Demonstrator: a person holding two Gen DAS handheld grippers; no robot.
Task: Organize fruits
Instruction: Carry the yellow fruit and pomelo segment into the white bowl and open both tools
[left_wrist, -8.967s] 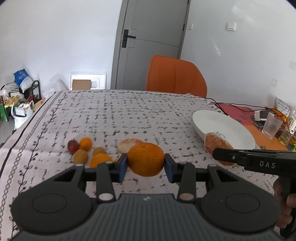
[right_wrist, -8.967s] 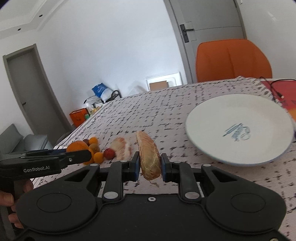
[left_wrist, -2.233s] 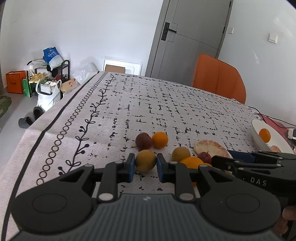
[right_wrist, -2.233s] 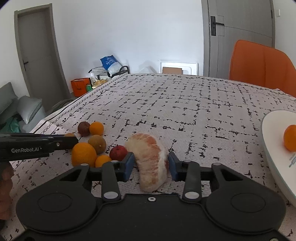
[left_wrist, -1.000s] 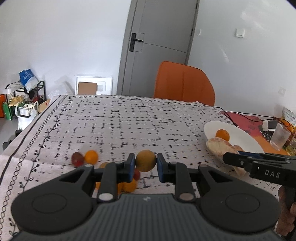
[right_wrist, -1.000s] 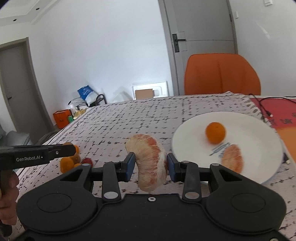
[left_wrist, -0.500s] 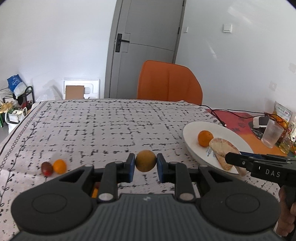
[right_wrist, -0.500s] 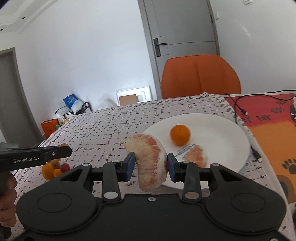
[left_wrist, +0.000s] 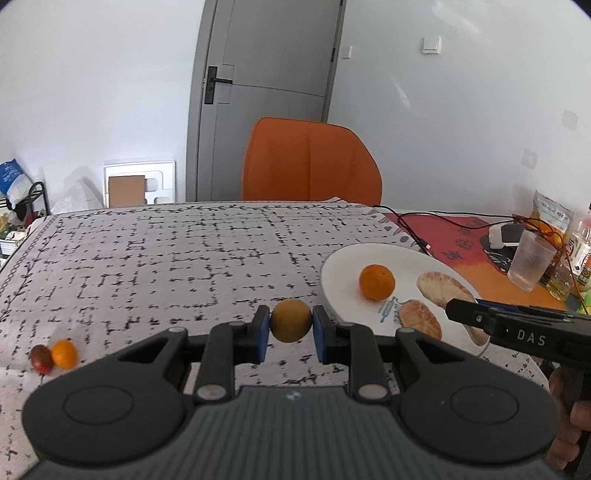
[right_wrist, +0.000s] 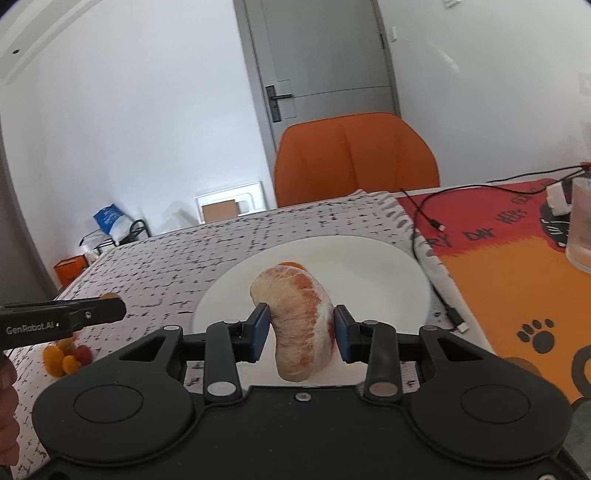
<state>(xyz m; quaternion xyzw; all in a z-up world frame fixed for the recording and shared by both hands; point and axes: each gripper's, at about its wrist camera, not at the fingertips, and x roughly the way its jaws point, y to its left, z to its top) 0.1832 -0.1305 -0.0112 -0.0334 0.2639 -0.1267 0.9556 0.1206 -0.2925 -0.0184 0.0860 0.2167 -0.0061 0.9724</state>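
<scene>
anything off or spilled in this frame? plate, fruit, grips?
Nothing spilled or damaged. The white plate sits flat, holding an orange and pomelo segments. The left gripper grips a brownish round fruit; the right gripper grips a peeled pomelo segment over the plate. A few small fruits remain on the tablecloth.

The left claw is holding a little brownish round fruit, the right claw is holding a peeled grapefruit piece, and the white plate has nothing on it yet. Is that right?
Not quite. The white plate isn't bare: the left wrist view shows an orange and a peeled segment lying on it. The rest is right: the left claw grips the brownish round fruit, and the right claw grips the grapefruit piece.
</scene>
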